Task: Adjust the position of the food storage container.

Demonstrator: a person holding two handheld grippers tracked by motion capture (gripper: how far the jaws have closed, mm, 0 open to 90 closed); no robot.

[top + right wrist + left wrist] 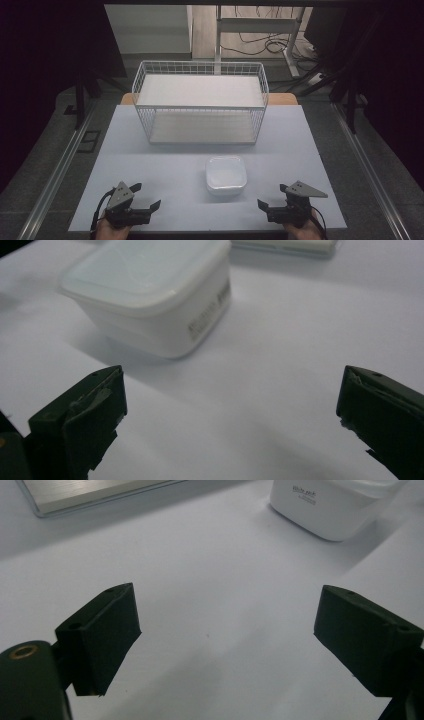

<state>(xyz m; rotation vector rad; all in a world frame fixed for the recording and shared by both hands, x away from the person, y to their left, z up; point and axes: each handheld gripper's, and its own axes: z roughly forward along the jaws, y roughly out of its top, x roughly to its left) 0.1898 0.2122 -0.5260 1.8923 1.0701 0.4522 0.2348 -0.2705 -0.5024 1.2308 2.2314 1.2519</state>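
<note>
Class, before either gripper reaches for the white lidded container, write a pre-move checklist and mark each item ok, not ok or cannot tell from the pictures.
1. Left gripper jaws open, nothing between them: ok.
2. Right gripper jaws open, nothing between them: ok.
3. White lidded container upright on the table, between the two grippers and a little beyond them: ok.
4. Lid sits on the container: ok; whether it is snapped tight: cannot tell.
5. Bare table between each gripper and the container: ok.
6. Wire rack stands apart from the container, at the far side: ok.
</note>
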